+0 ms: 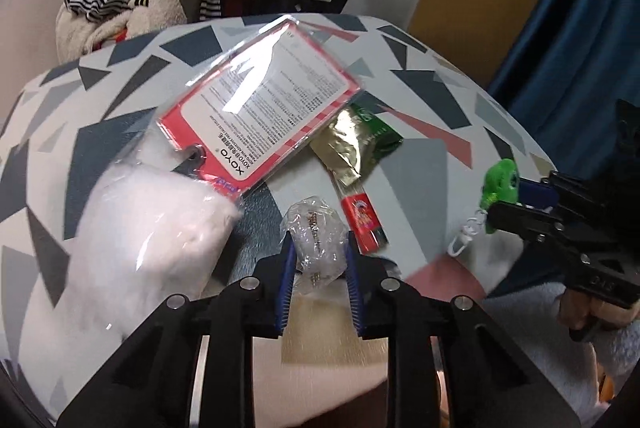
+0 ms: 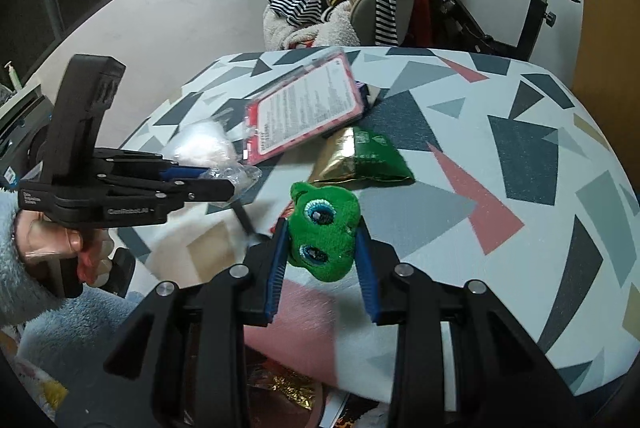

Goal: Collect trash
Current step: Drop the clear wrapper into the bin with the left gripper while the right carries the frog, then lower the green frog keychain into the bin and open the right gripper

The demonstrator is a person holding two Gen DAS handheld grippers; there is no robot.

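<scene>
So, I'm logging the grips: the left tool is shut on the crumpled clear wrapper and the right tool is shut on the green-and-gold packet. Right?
Not quite. The right tool grips the green plush toy, as the right wrist view shows; the green-and-gold packet lies on the table. The left tool does hold the crumpled clear wrapper.

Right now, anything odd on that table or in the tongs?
Yes. The right tongs grip a green plush frog, a keychain toy rather than obvious trash. The left tongs hold a crumpled clear wrapper, as expected. The red card pack lies askew over a white bag.
</scene>
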